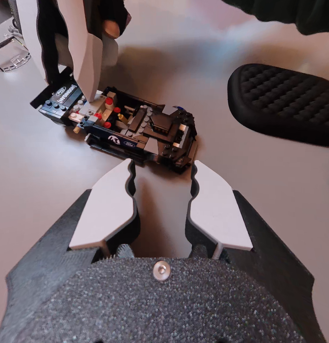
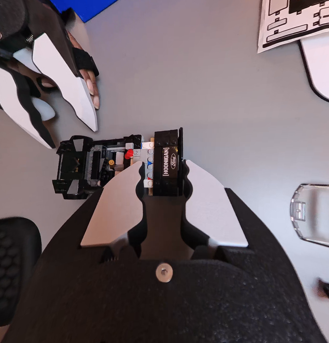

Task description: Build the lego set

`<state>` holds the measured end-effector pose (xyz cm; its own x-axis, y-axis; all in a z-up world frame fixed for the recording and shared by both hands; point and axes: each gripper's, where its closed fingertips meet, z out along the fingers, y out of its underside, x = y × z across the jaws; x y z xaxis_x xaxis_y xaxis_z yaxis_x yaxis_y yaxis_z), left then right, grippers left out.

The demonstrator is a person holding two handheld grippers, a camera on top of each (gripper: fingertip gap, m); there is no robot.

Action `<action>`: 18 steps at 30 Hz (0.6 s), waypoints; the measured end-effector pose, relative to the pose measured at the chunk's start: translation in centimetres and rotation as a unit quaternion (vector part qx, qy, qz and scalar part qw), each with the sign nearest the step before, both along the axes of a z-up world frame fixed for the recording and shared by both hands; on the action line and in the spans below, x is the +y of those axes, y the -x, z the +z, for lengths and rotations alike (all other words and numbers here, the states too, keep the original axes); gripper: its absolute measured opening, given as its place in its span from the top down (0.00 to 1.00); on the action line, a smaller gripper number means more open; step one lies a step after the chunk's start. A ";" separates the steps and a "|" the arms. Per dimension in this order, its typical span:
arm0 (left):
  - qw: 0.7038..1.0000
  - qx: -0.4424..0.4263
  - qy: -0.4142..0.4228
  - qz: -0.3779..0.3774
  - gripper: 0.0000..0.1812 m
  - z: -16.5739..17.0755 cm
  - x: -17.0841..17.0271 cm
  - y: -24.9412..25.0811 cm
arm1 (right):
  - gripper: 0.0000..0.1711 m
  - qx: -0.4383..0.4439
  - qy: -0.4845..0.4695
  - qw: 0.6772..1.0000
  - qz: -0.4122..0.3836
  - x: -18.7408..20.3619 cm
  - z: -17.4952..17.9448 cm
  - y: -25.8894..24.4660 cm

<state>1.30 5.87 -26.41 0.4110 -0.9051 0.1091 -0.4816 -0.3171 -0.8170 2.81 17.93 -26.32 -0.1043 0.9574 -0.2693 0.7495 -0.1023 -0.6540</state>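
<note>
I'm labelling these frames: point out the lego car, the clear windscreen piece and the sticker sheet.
lego car (image 1: 152,128): left wrist view, black bonnet.
clear windscreen piece (image 2: 308,213): right wrist view, its transparent middle.
sticker sheet (image 2: 290,27): right wrist view, printed white paper.

The lego car (image 1: 126,126) was glossy hard plastic, the table (image 1: 30,167) smooth and matt, each gripper's fingers (image 1: 108,200) smooth white plastic on a rough, grainy black body with a shiny metal screw (image 1: 161,270), and the far-right sheet (image 2: 293,22) paper

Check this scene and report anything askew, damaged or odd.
Nothing stands out. The half-built black Lego car sits flat on the grey table, roof and wheels not yet fitted; the clear windscreen piece lies apart.
</note>
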 end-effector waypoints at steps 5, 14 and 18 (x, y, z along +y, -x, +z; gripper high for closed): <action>1.000 0.015 -0.014 -0.005 0.73 -0.3 0.1 -0.4 | 0.77 0.018 -0.003 1.000 -0.010 -0.4 0.0 -0.2; 0.999 0.015 -0.018 -0.032 0.77 -0.2 -0.6 -0.8 | 0.76 0.031 -0.006 0.999 -0.010 -0.9 0.0 0.0; 0.999 0.016 -0.019 -0.043 0.78 -0.3 -0.6 -0.8 | 0.76 0.032 -0.009 0.999 -0.011 -1.0 0.1 0.1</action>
